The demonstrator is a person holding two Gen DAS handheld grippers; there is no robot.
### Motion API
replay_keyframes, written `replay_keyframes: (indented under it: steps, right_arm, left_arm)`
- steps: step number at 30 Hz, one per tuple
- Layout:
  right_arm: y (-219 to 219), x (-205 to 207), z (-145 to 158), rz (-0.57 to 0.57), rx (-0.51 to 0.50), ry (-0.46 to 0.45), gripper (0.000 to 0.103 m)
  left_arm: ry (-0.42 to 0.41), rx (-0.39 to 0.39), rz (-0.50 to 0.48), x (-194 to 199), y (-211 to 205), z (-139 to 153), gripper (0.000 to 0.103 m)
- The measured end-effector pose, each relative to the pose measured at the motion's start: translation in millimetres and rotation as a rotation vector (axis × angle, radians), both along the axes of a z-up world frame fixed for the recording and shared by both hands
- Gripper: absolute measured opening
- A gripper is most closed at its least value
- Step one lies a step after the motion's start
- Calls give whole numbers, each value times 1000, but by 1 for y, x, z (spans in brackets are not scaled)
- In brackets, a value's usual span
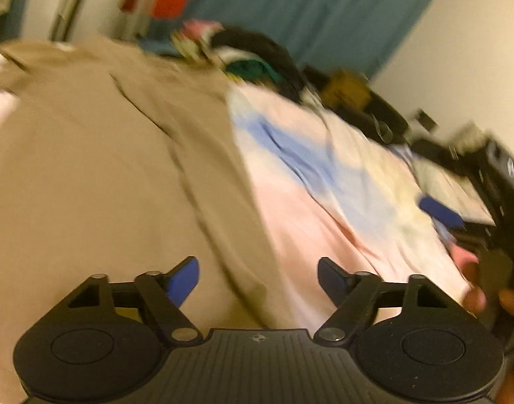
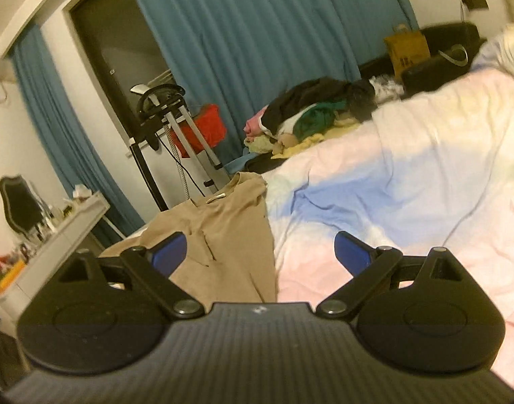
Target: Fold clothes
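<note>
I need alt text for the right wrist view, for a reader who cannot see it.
The right gripper, jaws open and empty, hangs above a tan garment spread on a bed with a pastel cover. Behind lie a heap of clothes and a blue curtain.

Shirt (image 2: pixel 223 222) plain tan, small gold tag at collar. Sheet (image 2: pixel 408 175) pastel blotches: pink, blue, pale yellow, white. Curtain (image 2: pixel 257 33) teal blue. Pile (image 2: pixel 311 114): black, green, pink, yellow. Bag (image 2: pixel 407 48) mustard. My gripper pads (image 2: pixel 349 250) blue, the linkages black.
</note>
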State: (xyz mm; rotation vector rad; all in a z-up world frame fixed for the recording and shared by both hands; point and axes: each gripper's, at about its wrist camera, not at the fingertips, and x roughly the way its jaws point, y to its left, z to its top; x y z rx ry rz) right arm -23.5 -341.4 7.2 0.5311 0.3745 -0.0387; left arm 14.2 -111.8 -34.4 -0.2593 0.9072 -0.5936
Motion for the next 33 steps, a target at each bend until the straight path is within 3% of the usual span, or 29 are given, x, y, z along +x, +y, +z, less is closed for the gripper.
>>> replay_keyframes:
  steps: [2,4,6,8,12,18,21,24,26,27,31,33]
  right_arm:
    - [-1,2,-4,5,17,15,96]
    - [-2,4,-7,10,33,30,96]
    - [-3,6,-11,16,50,44,96]
    - [-4,8,-14,21,67,59,96]
    - [-7,12,-21,31,100,89,96]
    - [-5,14,-26,29,108,119,96]
    - [-4,15,-25,31,109,123,96]
    - [-2,14,-23,31,92,116,96]
    - [-2,15,-23,28,86,118,96]
    - [-2,15,-23,26,84,120,96]
    - [-4,16,-25,19,78,129,96]
    - [-4,16,-27,16,76,134,96]
  left_arm:
    - [65,-8,-45,-2,-17,-17,50]
    - [120,-4,-78,-1,-29,-34,37]
    - [154,1,-95,1,-35,-48,32]
    - [172,1,-97,5,-35,-58,16]
    - [186,-32,-60,10,-22,-62,0]
    - [185,-155,-51,11,11,-42,0]
    - [200,-136,-50,13,12,-42,1]
    - [215,-105,-63,13,5,-47,16]
    - [221,-78,-83,12,-8,-49,51]
    - [217,-56,-94,12,-16,-51,57]
    - [200,-42,-100,9,-18,-49,61]
    - [192,-54,-93,8,-11,-46,55]
